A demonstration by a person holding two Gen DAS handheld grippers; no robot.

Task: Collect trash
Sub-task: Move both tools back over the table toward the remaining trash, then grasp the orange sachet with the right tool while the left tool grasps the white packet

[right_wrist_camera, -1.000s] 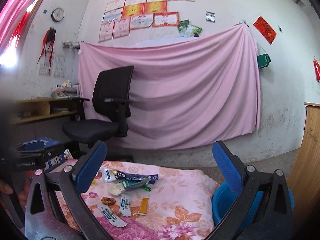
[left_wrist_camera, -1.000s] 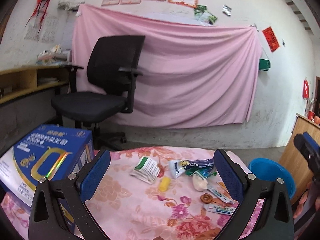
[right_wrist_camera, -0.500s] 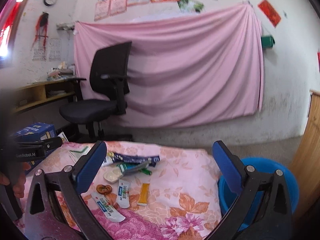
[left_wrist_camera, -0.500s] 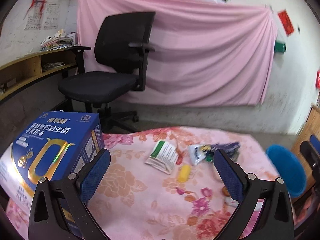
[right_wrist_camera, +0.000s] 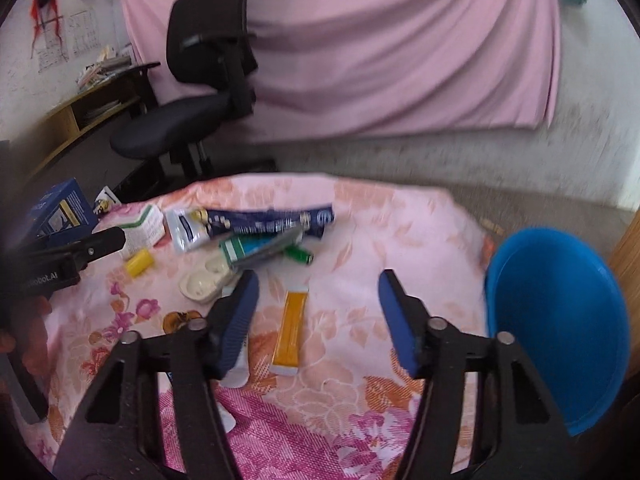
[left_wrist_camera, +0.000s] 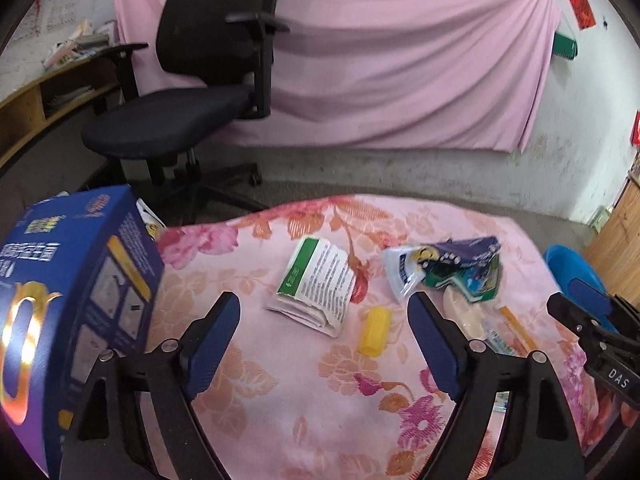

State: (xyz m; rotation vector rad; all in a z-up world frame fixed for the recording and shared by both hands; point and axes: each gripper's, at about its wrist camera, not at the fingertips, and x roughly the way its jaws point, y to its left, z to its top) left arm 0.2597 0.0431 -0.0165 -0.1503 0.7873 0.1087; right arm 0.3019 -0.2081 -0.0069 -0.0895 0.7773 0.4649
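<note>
A blue box (left_wrist_camera: pixel 60 320) is seen at far left; the left gripper (left_wrist_camera: pixel 324 330) is held wide open and empty, a folded leaflet (left_wrist_camera: pixel 316 284) and yellow tube (left_wrist_camera: pixel 375 330) framed between its fingers; the right gripper (right_wrist_camera: pixel 318 312) is likewise spread and empty, an orange sachet (right_wrist_camera: pixel 291 326) lying just ahead between its tips; a blue basin (right_wrist_camera: pixel 560 320) is set beside the floral cloth (right_wrist_camera: pixel 360 400) at right.

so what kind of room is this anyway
Probably a plain room in a home or small office, set up for recording. An office chair stands by a wooden shelf of papers, a pink sheet hangs over a rough white wall, and litter lies on a flowered cloth beside a blue basin.
</note>
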